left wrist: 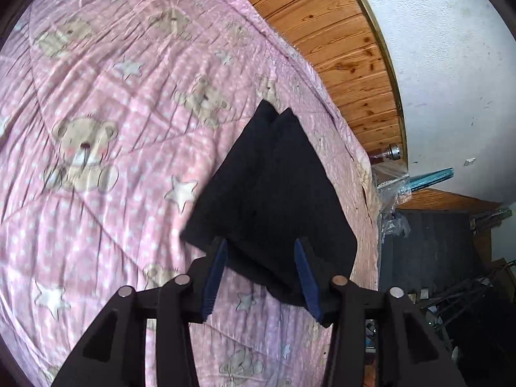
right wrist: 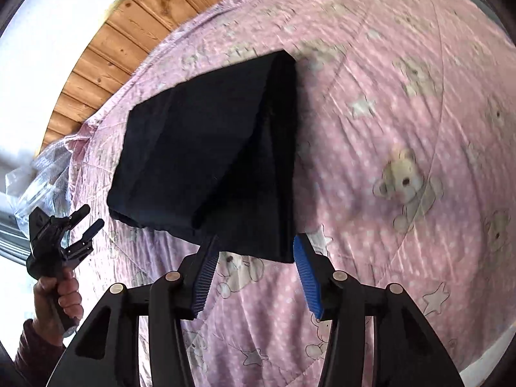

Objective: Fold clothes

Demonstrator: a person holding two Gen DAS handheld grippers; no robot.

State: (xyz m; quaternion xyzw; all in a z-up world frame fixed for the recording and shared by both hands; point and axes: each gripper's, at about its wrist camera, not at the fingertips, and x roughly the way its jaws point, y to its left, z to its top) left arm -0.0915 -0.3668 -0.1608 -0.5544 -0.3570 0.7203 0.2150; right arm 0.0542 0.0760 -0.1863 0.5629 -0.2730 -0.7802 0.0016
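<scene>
The left hand-held gripper (left wrist: 261, 277) hangs wide open above the near edge of the dark folded garment (left wrist: 274, 193), gripping nothing; the right wrist view shows it held off the bed's left side in a hand (right wrist: 61, 293). The garment lies as a compact folded bundle on the pink teddy-bear quilt (left wrist: 96, 161), near the edge by the wooden wall panelling (left wrist: 338, 48). The right hand-held gripper (right wrist: 254, 277) is likewise spread open and empty, just short of the bundle's near corner. The risk, as I judge it: a finger catching only the top layer would peel the fold open, and the soft quilt could let the bundle slide toward the bed's edge.
</scene>
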